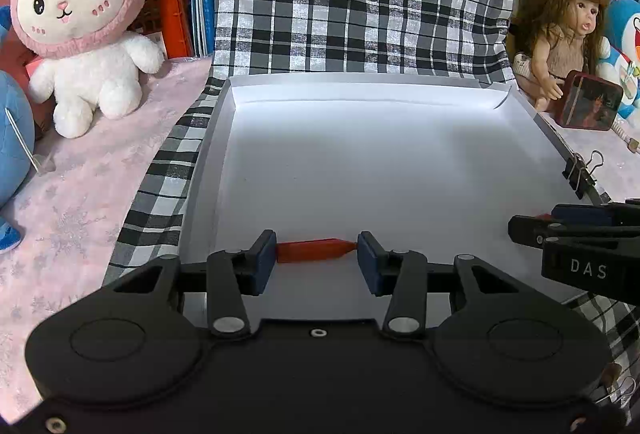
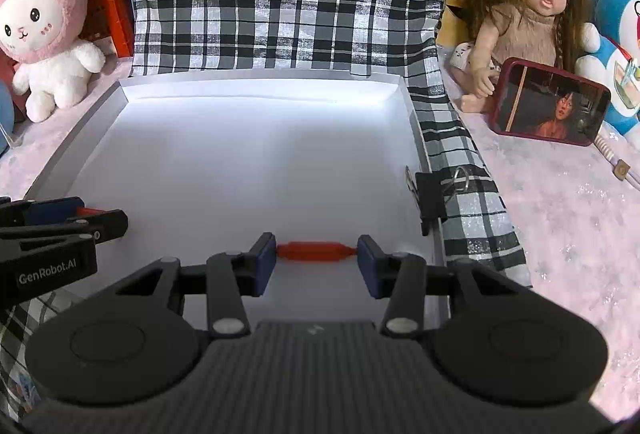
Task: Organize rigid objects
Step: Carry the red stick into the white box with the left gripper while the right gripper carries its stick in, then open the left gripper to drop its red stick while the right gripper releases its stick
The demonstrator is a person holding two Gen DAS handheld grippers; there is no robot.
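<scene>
In the left wrist view, my left gripper (image 1: 317,254) is shut on a short red plastic piece (image 1: 312,251) with one pointed end, clamped lengthwise between the blue pads just above the white tray floor (image 1: 360,162). In the right wrist view, my right gripper (image 2: 317,254) is shut on a red rod (image 2: 316,251) with tapered ends, gripped the same way. Each gripper shows in the other's view: the right gripper (image 1: 536,222) at the right edge, the left gripper (image 2: 100,218) at the left edge with a bit of its red piece (image 2: 90,211) showing.
The tray sits on a black-and-white checked cloth (image 1: 160,194), with a black binder clip (image 2: 430,198) on its right rim. A pink-hooded plush rabbit (image 1: 80,14) stands to the left. A doll (image 2: 532,6) and a red-framed picture (image 2: 552,106) are to the right, and books line the back.
</scene>
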